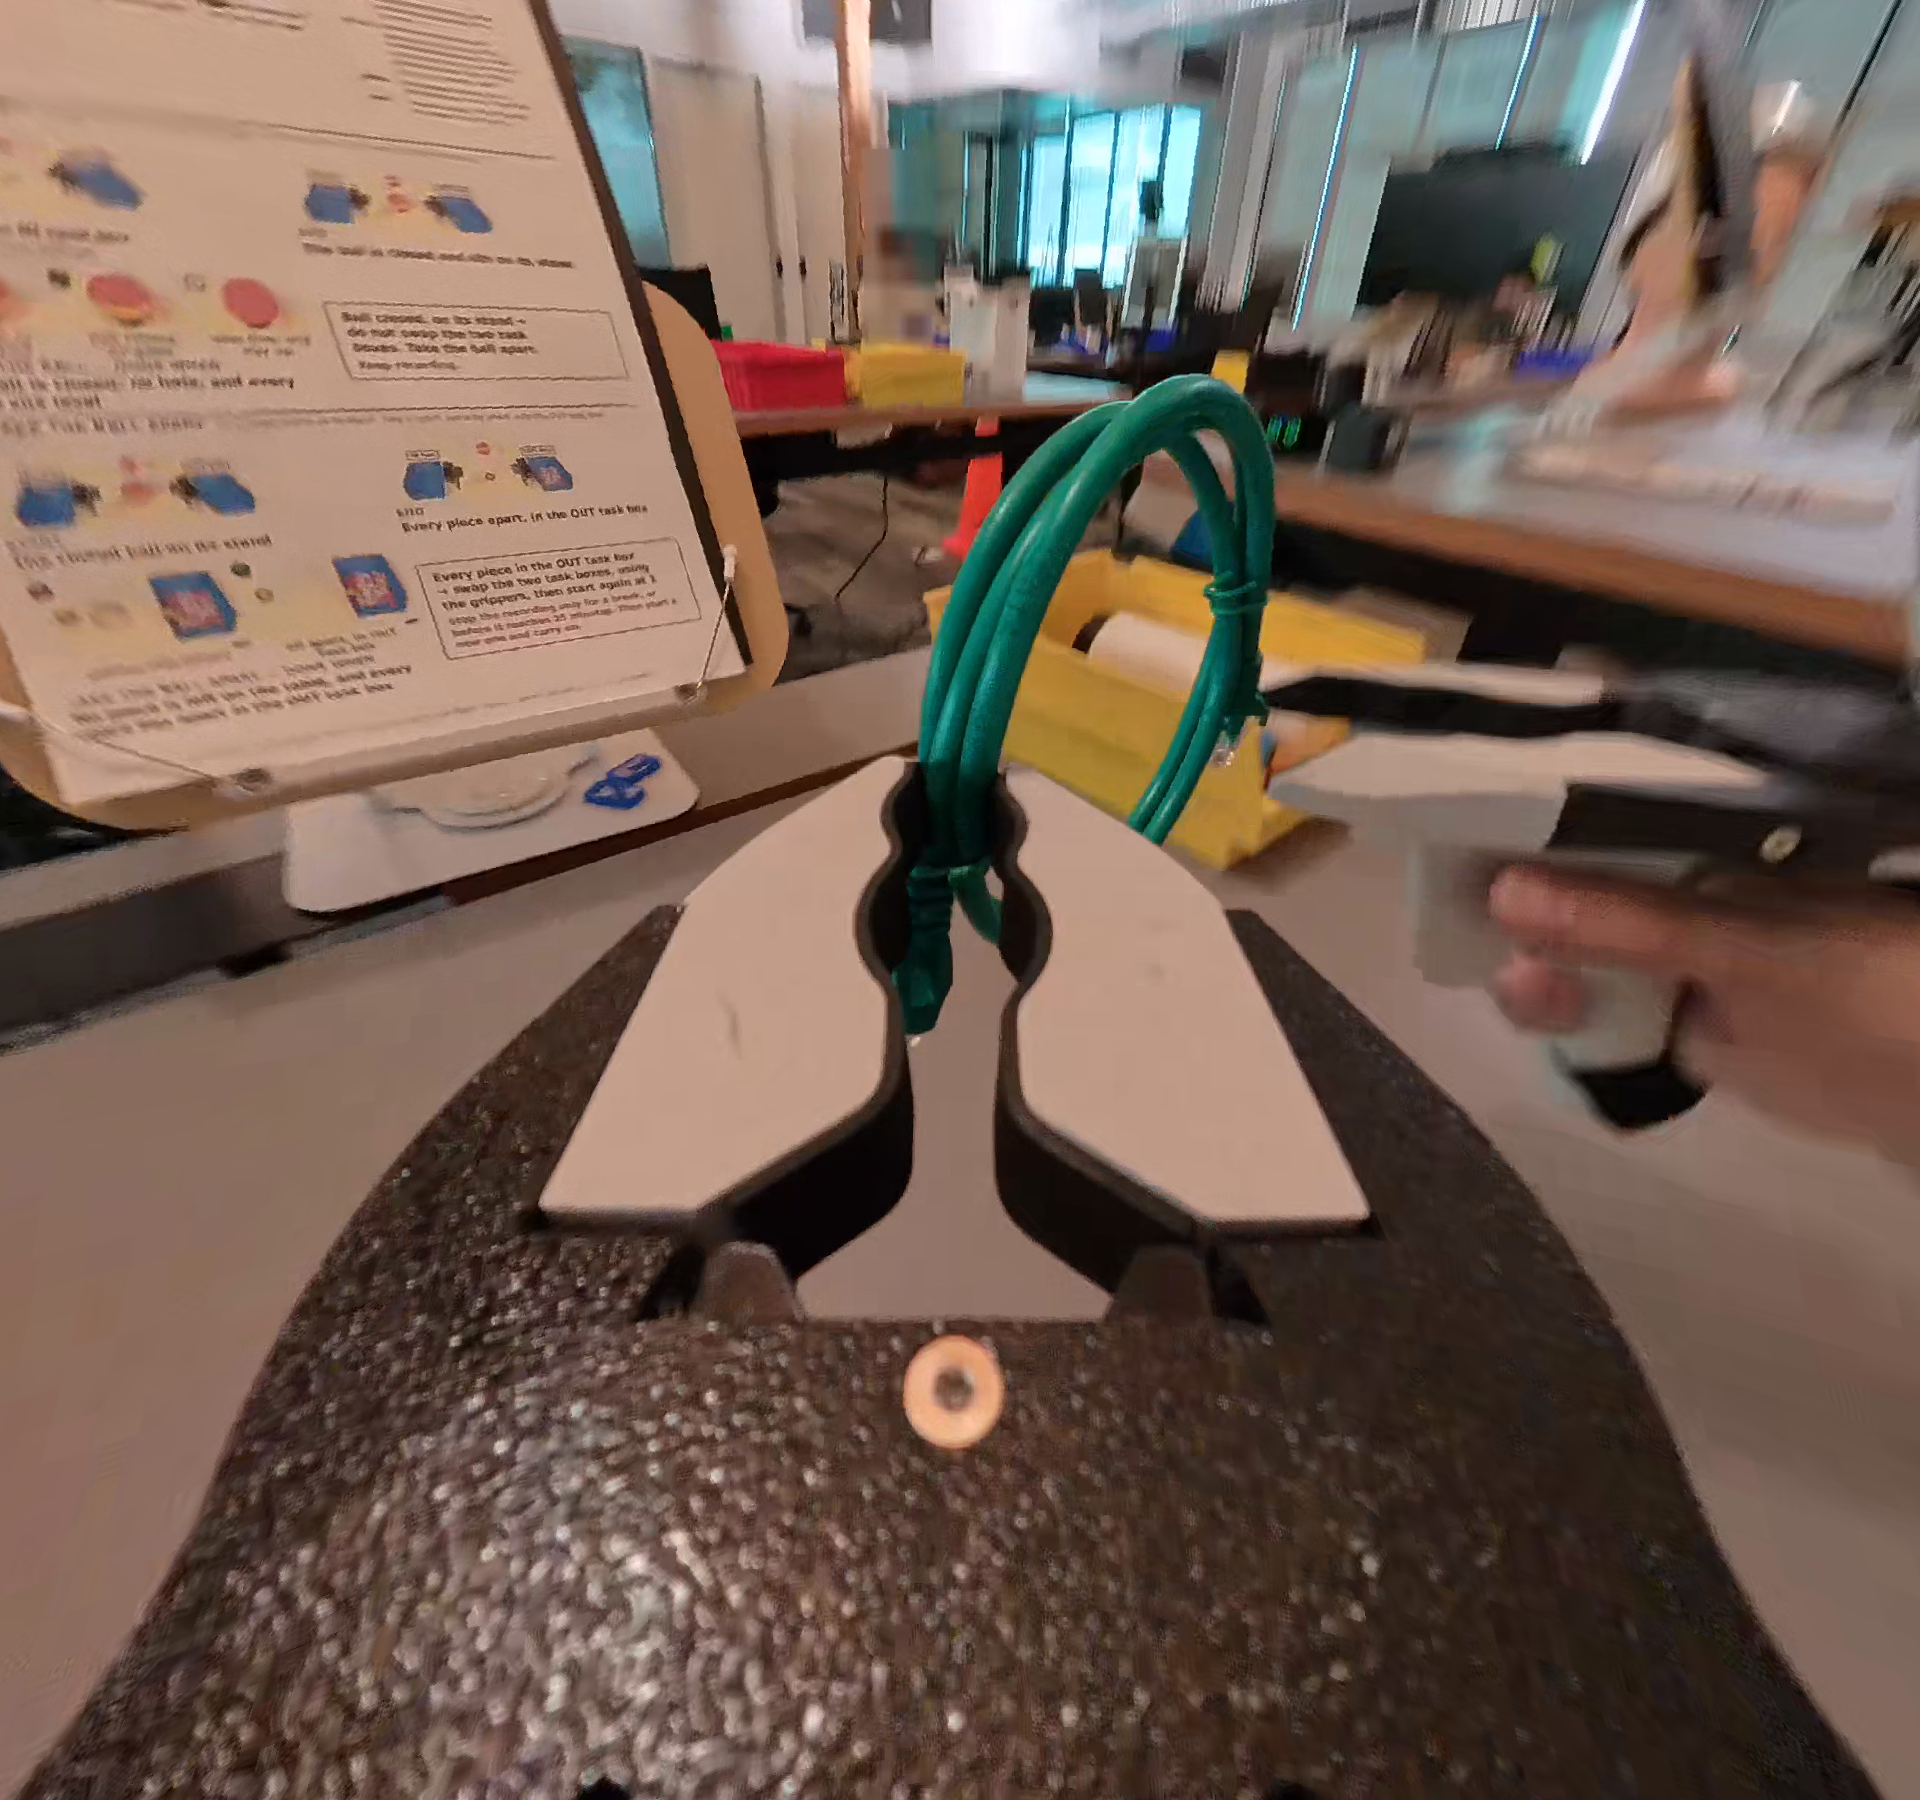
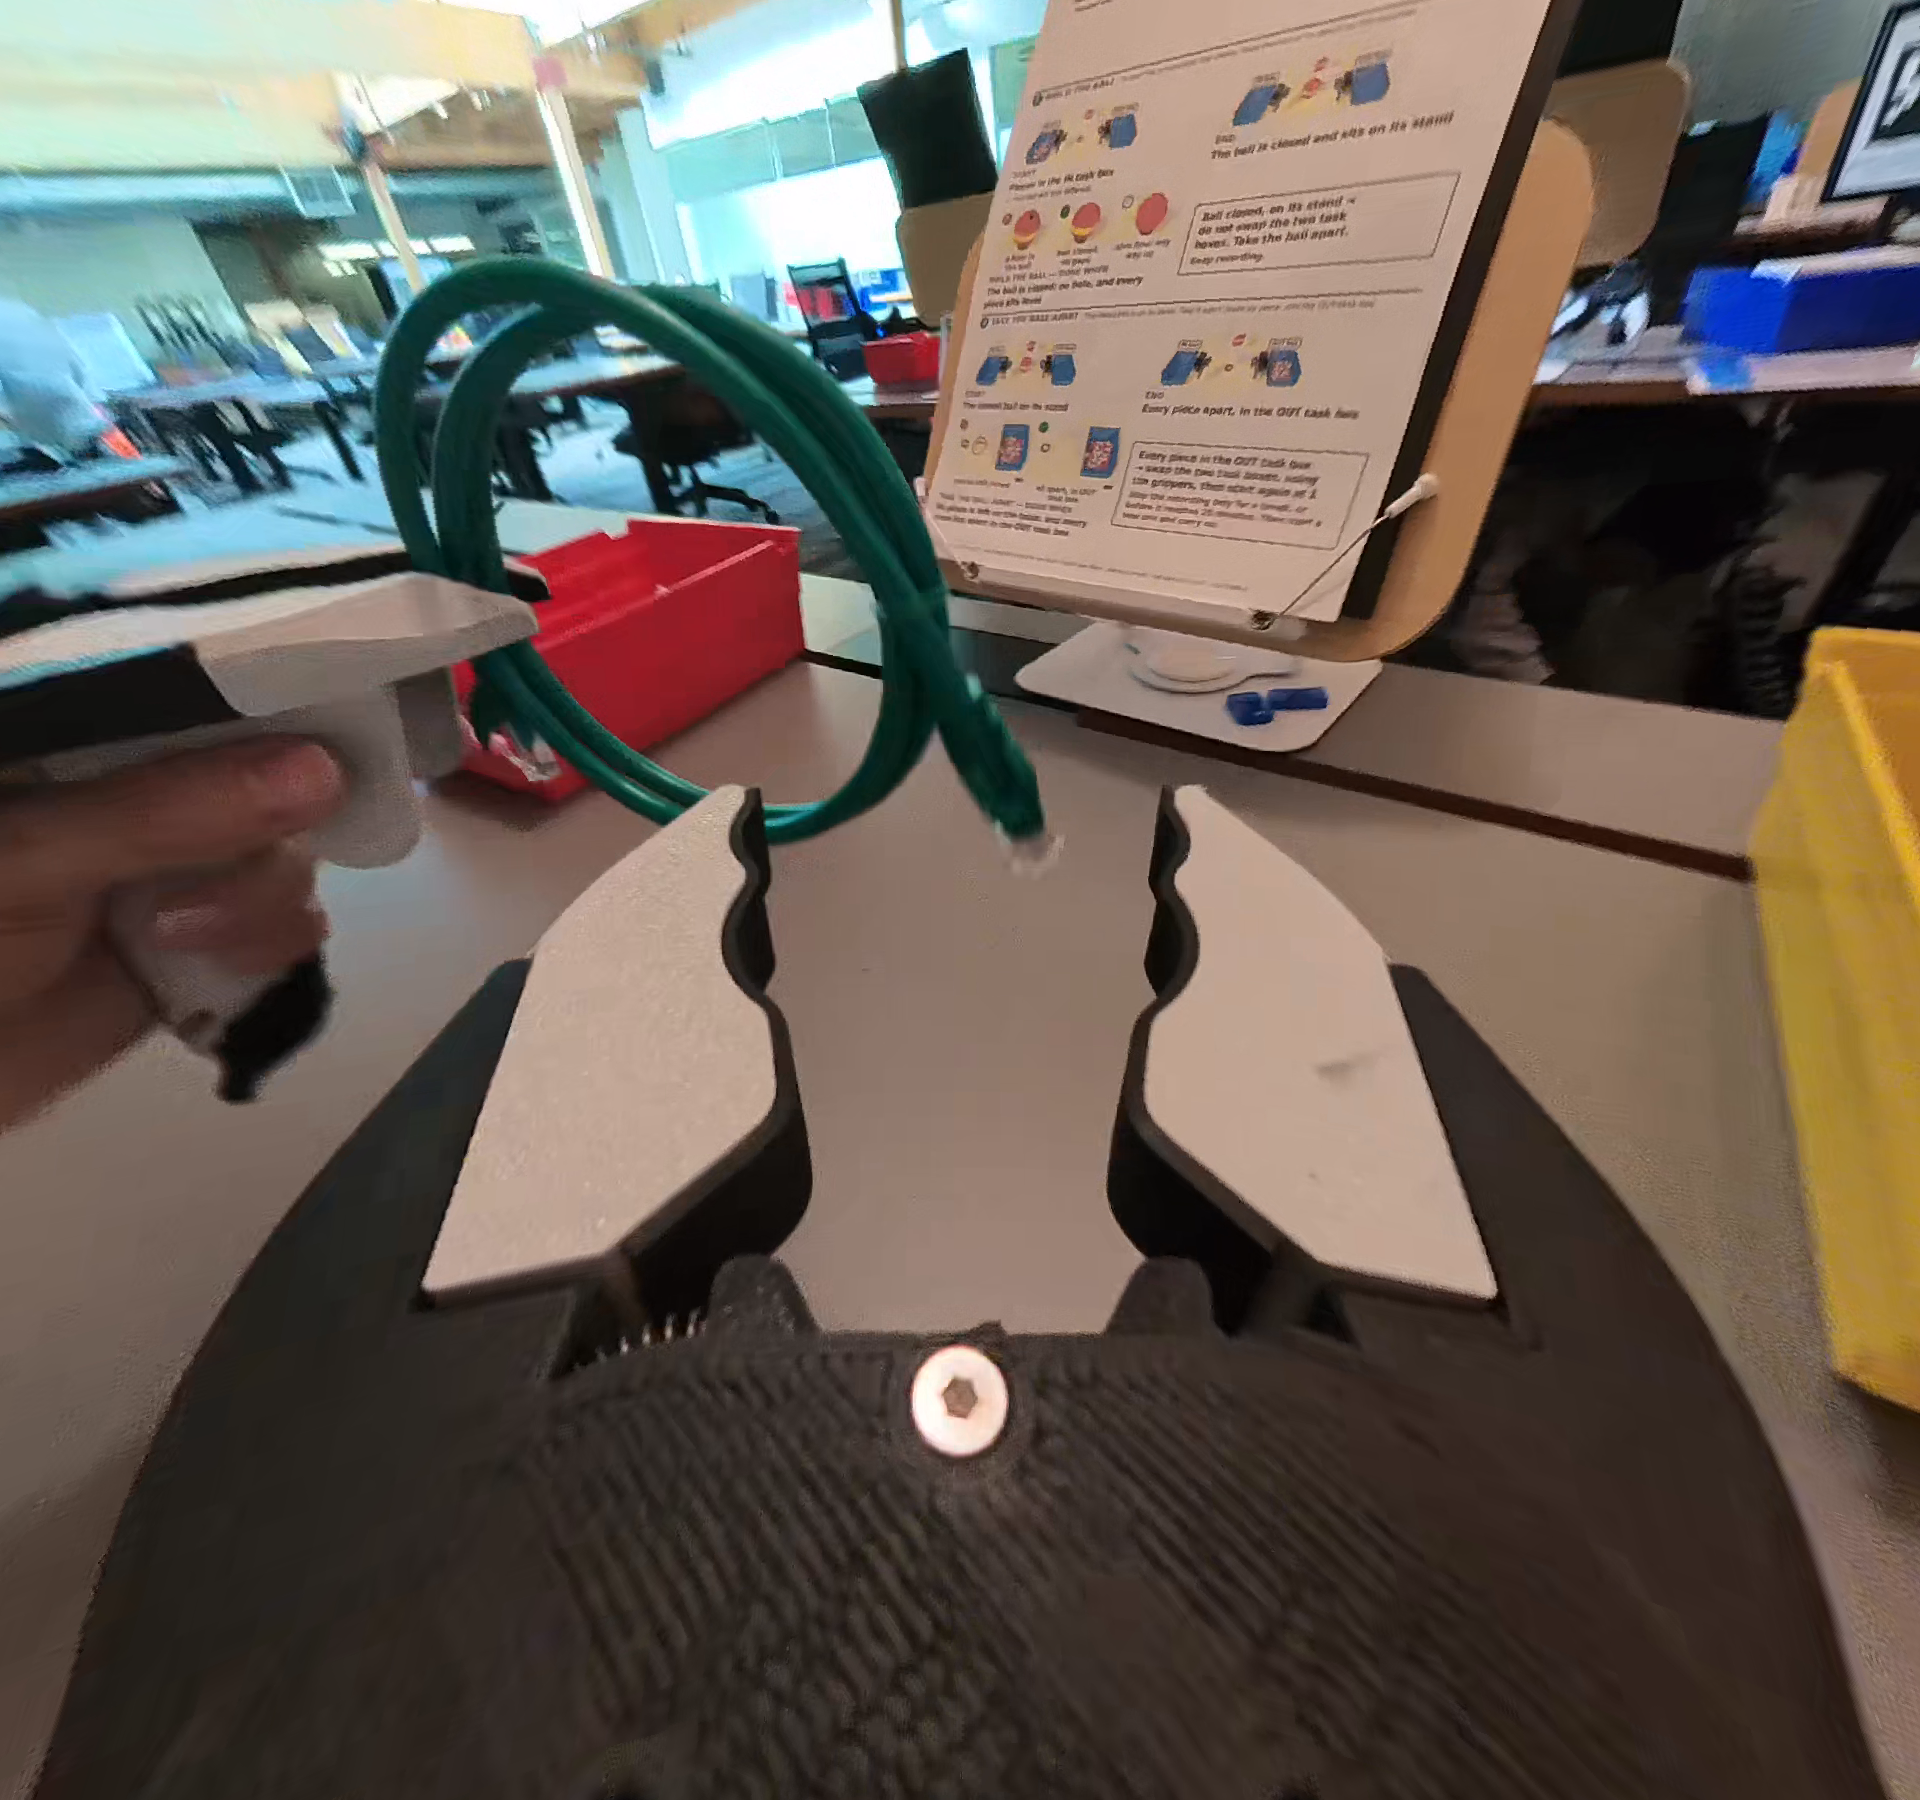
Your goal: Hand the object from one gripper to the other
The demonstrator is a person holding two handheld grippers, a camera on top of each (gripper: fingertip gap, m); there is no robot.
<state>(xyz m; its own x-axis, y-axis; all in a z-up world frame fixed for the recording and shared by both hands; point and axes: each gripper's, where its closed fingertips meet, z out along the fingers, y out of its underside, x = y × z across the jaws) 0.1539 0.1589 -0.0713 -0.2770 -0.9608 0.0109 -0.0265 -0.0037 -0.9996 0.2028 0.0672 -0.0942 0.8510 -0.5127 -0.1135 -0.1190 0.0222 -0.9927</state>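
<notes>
left gripper [image 1: 954, 820] clamps green cable [image 1: 1091, 545] | yellow bin [image 1: 1132, 701]: white roll [image 1: 1143, 654]

The coiled cable [image 1: 1091, 607] I grip is deep green. My left gripper [image 1: 954, 877] has pale grey finger plates on a speckled black body. A glossy red plastic bin [image 2: 665, 628] and bright yellow plastic bin [image 2: 1839, 971] sit on my light grey tabletop [image 2: 1351, 836].
</notes>
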